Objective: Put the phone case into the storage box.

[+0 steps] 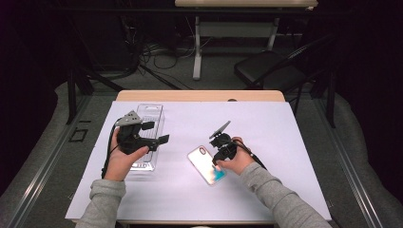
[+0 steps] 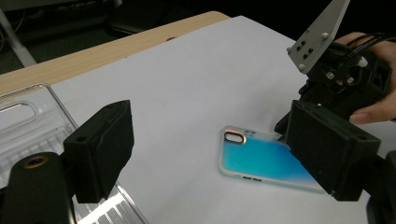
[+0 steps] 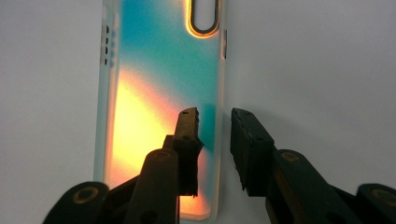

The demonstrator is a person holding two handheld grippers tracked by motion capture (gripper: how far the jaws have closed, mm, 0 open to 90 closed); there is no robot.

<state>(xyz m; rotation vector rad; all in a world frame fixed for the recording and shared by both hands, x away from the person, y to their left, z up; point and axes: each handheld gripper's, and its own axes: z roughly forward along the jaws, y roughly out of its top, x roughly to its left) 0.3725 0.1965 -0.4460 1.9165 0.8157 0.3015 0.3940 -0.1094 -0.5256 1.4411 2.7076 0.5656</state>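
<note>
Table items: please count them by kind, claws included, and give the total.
Phone case: 1
Clear plastic tray: 1
Claw: 2, left claw and right claw
White sheet: 1
Total: 5

Phone case: translucent frosted rim, iridescent back shading teal to orange-yellow, oval camera cutout at far end. Lies flat, back up, on white sheet. Near end under right gripper jaws; one long edge sits in gap between them, one jaw over back, other just outside edge.
</note>
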